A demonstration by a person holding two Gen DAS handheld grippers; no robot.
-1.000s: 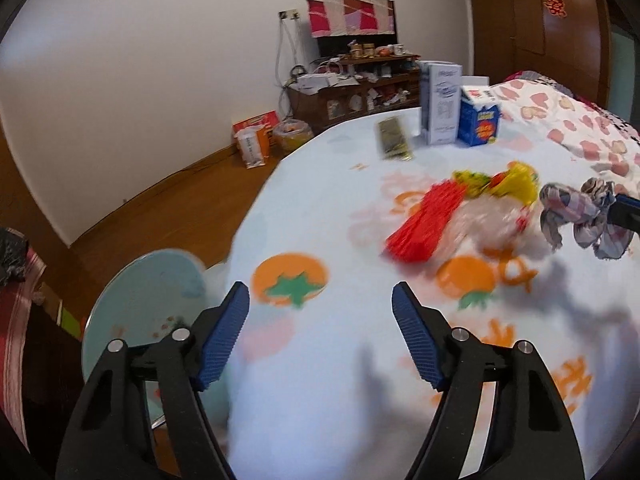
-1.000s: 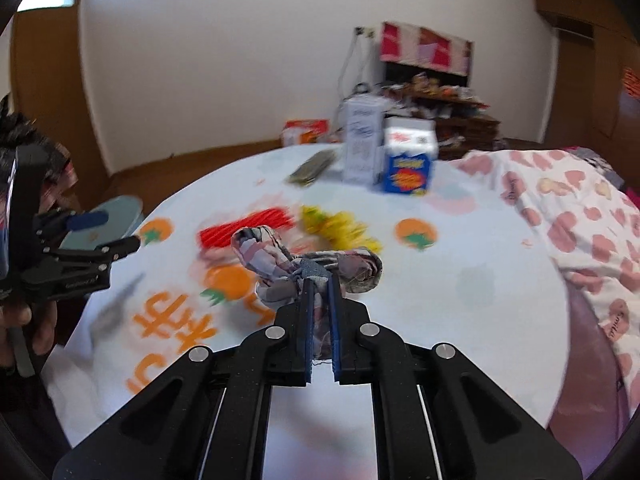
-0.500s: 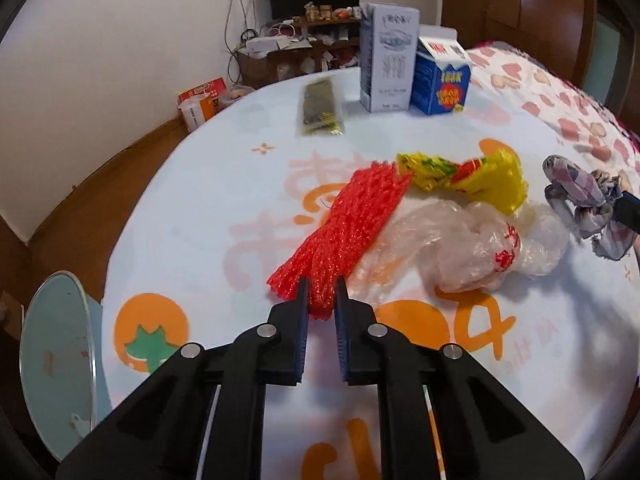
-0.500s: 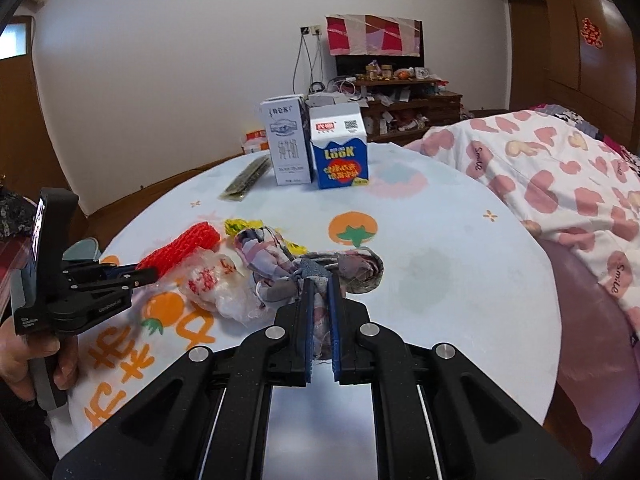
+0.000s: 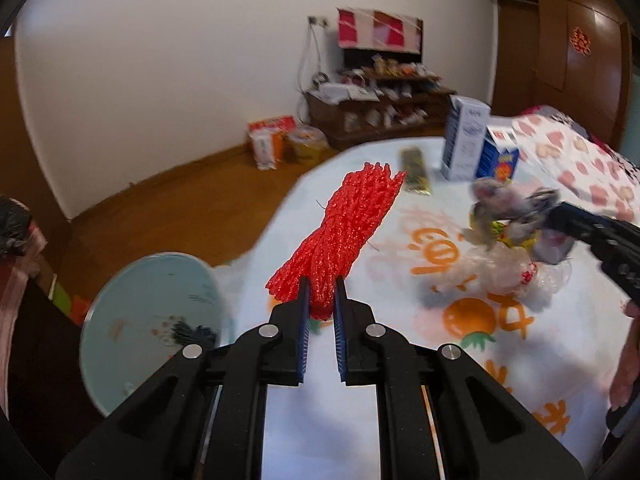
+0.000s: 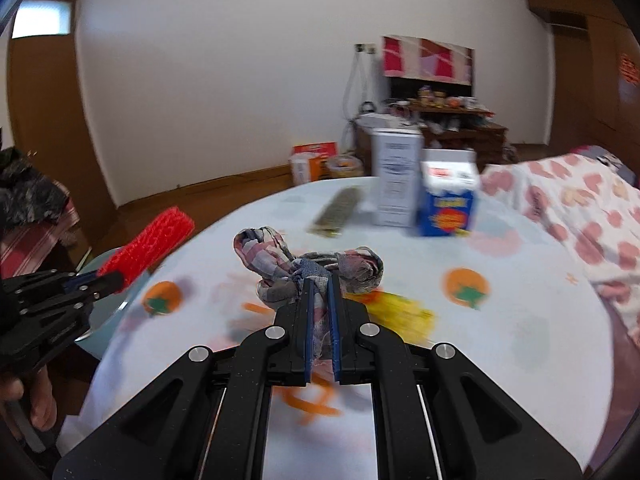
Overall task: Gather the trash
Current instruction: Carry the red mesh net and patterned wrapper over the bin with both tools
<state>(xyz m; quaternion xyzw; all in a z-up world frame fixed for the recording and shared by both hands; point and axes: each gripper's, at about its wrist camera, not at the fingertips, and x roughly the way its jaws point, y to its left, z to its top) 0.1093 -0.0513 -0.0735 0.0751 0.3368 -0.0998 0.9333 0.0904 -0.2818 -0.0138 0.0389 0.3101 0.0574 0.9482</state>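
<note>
My left gripper (image 5: 319, 300) is shut on one end of a red mesh net bundle (image 5: 348, 224), which hangs lifted above the table's left side; from the right wrist view the red net (image 6: 148, 242) sticks up out of the left gripper (image 6: 100, 280). My right gripper (image 6: 320, 300) is shut on a crumpled plaid cloth (image 6: 280, 256) held over the table; in the left wrist view that cloth (image 5: 508, 204) is at the right. A clear plastic bag (image 5: 500, 272) and a yellow wrapper (image 6: 400, 312) lie on the tablecloth below it.
A round table (image 6: 520, 320) has a white fruit-print cloth. At its far side stand a white carton (image 6: 394, 178) and a blue carton (image 6: 448, 196), with a dark flat packet (image 6: 338, 210) beside them. A pale blue bin (image 5: 152, 320) stands left of the table. A heart-print quilt (image 6: 580, 208) lies right.
The left gripper was open a second ago, then shut on the red net lying on the table and has lifted it toward the left. The right gripper kept its cloth and shifted sideways.
</note>
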